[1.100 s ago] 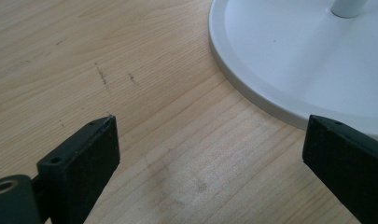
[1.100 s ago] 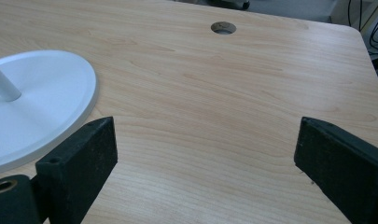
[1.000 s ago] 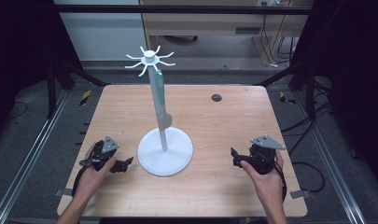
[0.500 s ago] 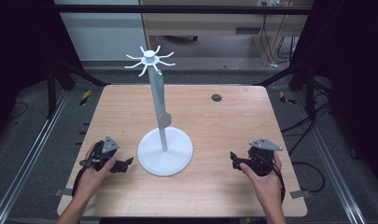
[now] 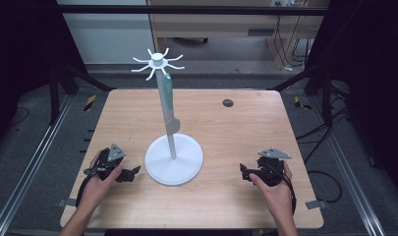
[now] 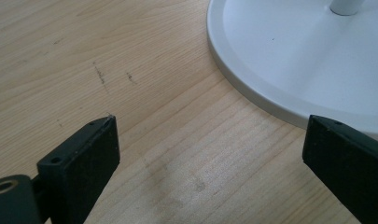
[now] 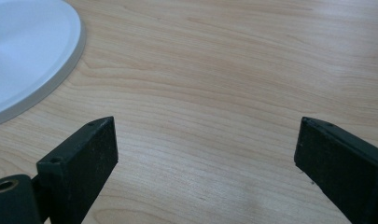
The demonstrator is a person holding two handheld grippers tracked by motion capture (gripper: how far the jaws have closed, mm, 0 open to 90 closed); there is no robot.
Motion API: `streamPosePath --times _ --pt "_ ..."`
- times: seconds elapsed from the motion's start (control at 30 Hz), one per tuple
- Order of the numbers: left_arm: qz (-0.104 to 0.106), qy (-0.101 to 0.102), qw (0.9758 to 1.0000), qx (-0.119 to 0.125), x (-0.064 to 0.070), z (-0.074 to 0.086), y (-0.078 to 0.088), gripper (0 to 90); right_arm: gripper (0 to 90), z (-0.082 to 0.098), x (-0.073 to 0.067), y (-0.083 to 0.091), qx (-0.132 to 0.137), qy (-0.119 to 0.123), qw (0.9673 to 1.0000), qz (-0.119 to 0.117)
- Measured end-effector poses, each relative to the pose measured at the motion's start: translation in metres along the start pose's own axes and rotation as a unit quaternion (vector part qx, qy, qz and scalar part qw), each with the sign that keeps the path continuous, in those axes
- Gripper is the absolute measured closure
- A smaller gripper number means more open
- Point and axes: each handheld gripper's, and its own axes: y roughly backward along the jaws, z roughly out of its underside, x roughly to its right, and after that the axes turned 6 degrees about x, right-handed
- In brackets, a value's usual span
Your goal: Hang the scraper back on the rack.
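Both tongs gape empty: left tongs [image 5: 130,173] seemingly just beside stand base [image 5: 174,160], right tongs [image 5: 244,173] well apart.

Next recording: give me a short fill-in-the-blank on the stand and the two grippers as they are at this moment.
1. The white stand has a round base that sits on the wooden ____.
2. Both the left gripper and the right gripper have their jaws ____, with nothing between them.
3. In the high view, the stand is ____ the two grippers.
4. The stand's white arms at the top are bare, but a grey-green tool ____ along the pole.

Missing words: table; open; between; hangs
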Motion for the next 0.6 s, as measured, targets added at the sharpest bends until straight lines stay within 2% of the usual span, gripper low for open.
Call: streamPosePath --times 0.6 --pt "0.001 -0.001 1.0 0.0 0.0 0.0 -0.001 3.6 7.4 0.004 0.003 -0.019 -0.015 -0.011 0.9998 -0.004"
